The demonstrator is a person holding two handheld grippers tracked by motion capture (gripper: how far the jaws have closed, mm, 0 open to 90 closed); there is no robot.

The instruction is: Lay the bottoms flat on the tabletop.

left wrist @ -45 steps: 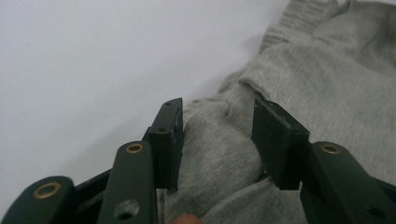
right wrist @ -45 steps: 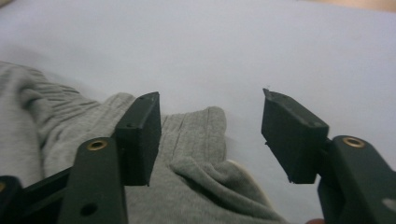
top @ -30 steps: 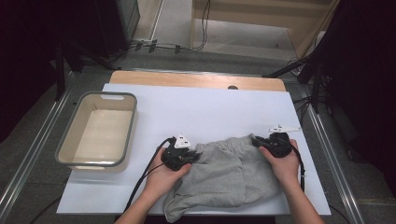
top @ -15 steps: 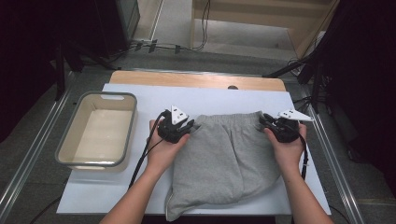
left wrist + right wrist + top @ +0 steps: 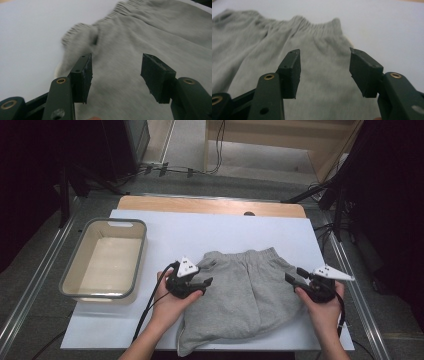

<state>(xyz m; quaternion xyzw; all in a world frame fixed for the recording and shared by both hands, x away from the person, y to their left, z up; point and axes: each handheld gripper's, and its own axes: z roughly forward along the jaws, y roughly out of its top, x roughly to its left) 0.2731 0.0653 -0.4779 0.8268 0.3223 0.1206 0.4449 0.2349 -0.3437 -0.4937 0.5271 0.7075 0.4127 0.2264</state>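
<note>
- Jaws on both grippers are standing released, having just been opening, with nothing pinched between them; the left gripper and the right gripper are hovering at either side of the grey shorts.
- Lying flat on the white table, the shorts are pointing their elastic waistband away from the person and their leg ends toward the near edge.
- Judging from this, the garment is being spread for folding; the step would go best with each gripper taking a shallow bite of one fabric layer at matching points, both sides lifting evenly so no crease is dragged in.
- Looking along its own jaws, the left gripper view is revealing a bunched, curled corner of waistband that the high view barely registers; the right gripper view is showing the opposite waistband corner lying smooth.
- Farther off, the high view alone is taking in the plastic tub sitting well apart at the person's left.
</note>
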